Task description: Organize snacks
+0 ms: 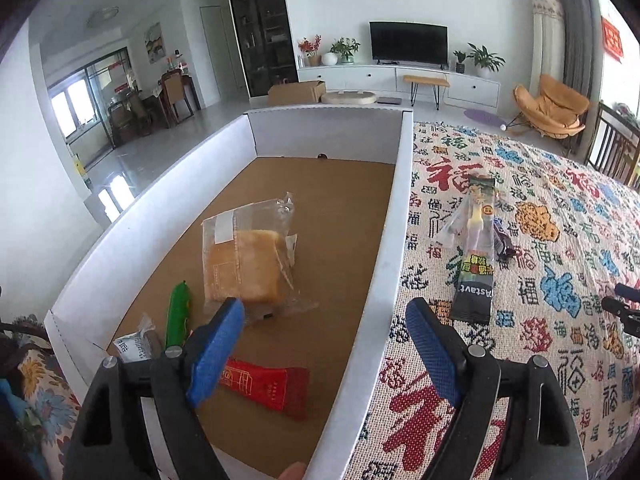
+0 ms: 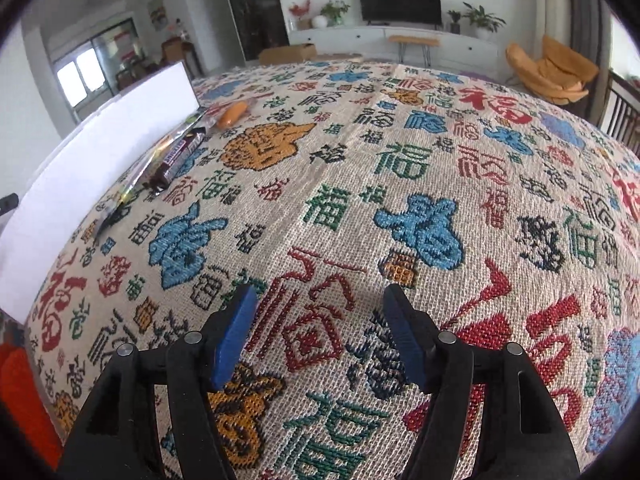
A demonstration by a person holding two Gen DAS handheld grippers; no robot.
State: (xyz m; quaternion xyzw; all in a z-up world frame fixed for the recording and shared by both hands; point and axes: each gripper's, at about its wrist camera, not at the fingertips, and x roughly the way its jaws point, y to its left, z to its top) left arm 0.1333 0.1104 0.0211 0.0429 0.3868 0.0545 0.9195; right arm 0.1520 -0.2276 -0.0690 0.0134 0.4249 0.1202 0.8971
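coarse woven tablecloth, matt cardboard box, glossy wrappers

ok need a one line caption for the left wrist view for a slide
Open left gripper straddling the white box wall: wrapped cake, red packet and green snack inside, long snack packets on the patterned cloth.

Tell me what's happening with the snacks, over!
Left gripper open, empty, over the box wall. Right gripper open, empty, above the tablecloth. Bread and red packet boxed; dark packet outside. Nothing blocking.
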